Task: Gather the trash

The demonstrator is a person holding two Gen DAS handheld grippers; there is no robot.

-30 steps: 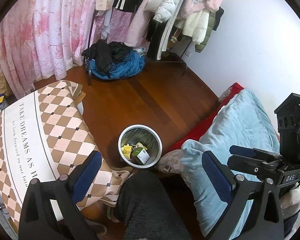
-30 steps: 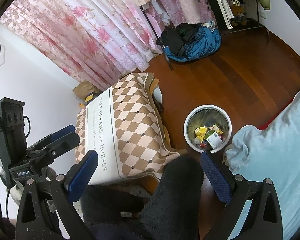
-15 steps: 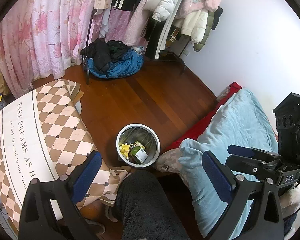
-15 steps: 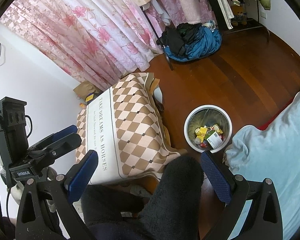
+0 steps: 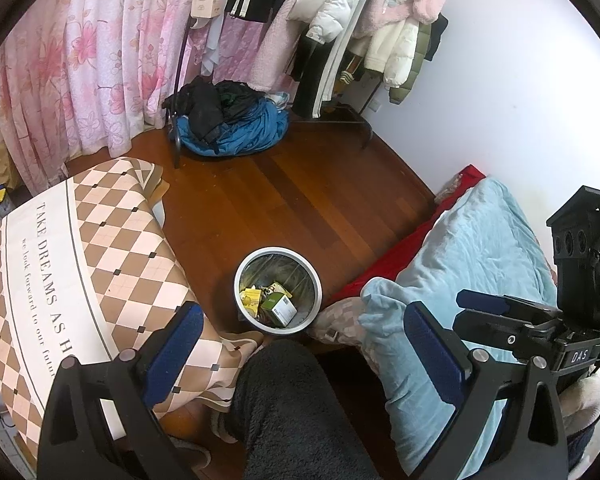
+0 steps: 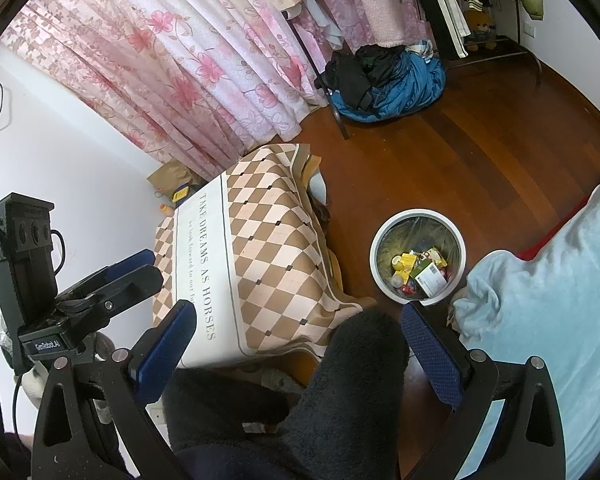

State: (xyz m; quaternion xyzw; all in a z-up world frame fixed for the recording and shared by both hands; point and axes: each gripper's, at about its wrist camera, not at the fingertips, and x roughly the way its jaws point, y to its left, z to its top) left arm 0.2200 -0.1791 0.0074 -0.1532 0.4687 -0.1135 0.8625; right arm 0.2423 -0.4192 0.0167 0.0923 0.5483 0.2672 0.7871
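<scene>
A round white waste bin (image 5: 240, 276) (image 6: 374, 252) stands on the wooden floor between a low table and a bed. Inside lie a green carton (image 5: 278, 307) (image 6: 428, 276), yellow wrappers (image 5: 250, 298) (image 6: 406, 261) and other small trash. My left gripper (image 5: 302, 344) hangs high above the floor, open, nothing between its blue pads (image 5: 176, 336). My right gripper (image 6: 300, 348) is also open and empty, held high. Each gripper shows in the other's view: the right one (image 5: 500, 316) at the right edge, the left one (image 6: 116, 276) at the left edge.
A low table under a brown-and-cream checked cloth (image 5: 80, 264) (image 6: 260, 248) stands left of the bin. A light blue blanket (image 5: 460, 272) (image 6: 552, 320) lies on the bed at right. The person's dark fleece leg (image 5: 292, 408) (image 6: 352, 392) fills the bottom. A clothes pile (image 5: 228, 124), rack and pink curtains stand behind.
The left wrist view has tilted a little, so the bin and table sit slightly lower and left in it. The right view is almost unchanged. Both grippers stay open.
</scene>
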